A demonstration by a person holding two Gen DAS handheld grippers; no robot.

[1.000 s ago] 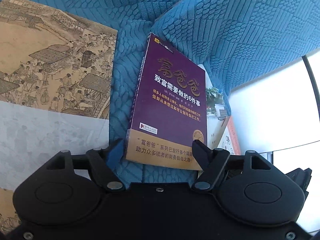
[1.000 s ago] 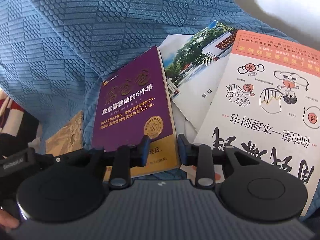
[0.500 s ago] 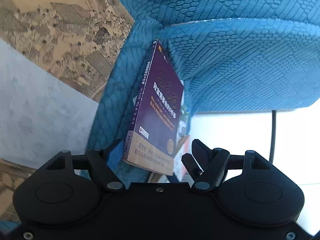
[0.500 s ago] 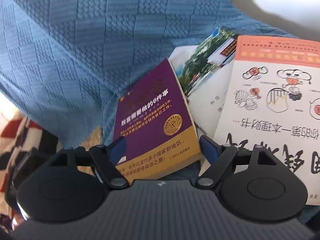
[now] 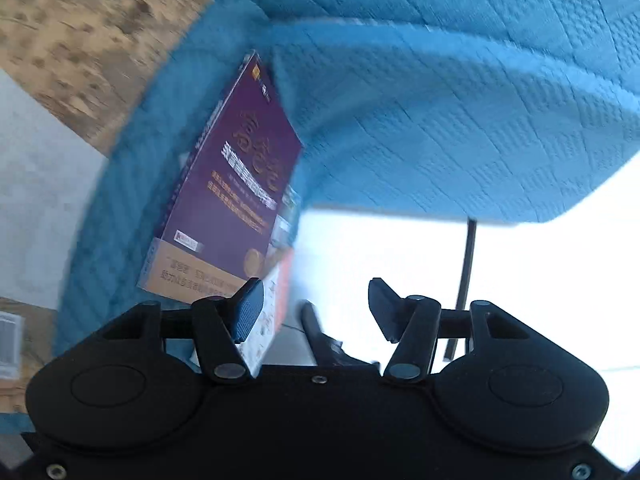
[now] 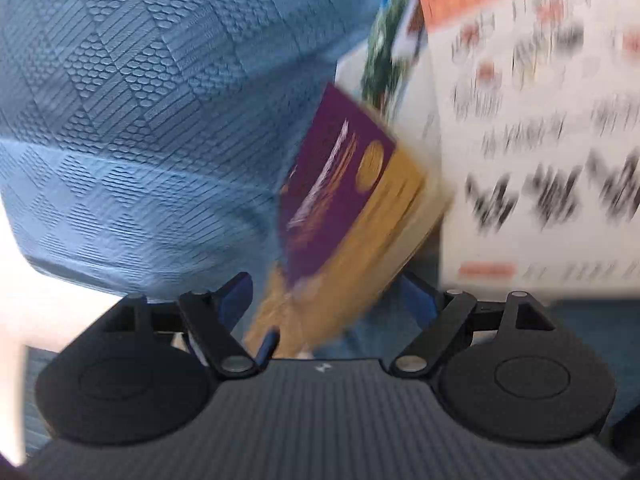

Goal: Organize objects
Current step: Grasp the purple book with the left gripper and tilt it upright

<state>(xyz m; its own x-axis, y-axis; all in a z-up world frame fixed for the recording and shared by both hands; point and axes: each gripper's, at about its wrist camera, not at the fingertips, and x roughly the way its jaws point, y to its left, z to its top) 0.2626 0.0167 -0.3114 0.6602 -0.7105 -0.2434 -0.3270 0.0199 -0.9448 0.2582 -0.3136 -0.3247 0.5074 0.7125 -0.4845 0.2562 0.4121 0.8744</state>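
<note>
Left wrist view: purple book stands tilted on its edge on the blue textured sofa cover, spine toward the seat, gold band at its lower end. Left gripper has just been closing its jaws; they stand apart with nothing between them, and the book's lower corner lies just beyond the left finger. Behind the book, edges of an orange-and-white book and a photo-cover booklet show, crowded against it. A tan scroll-print sheet lies at the upper left edge of the cover. A dark thin cord hangs at right against a bright background.

Right wrist view, blurred: right gripper, jaws wide apart, the purple book's gold end between them; contact with either pad cannot be told. The white book with orange header lies just right of it, the photo-cover booklet partly under both. Tip of the other gripper's finger pokes in near the book's lower corner.
</note>
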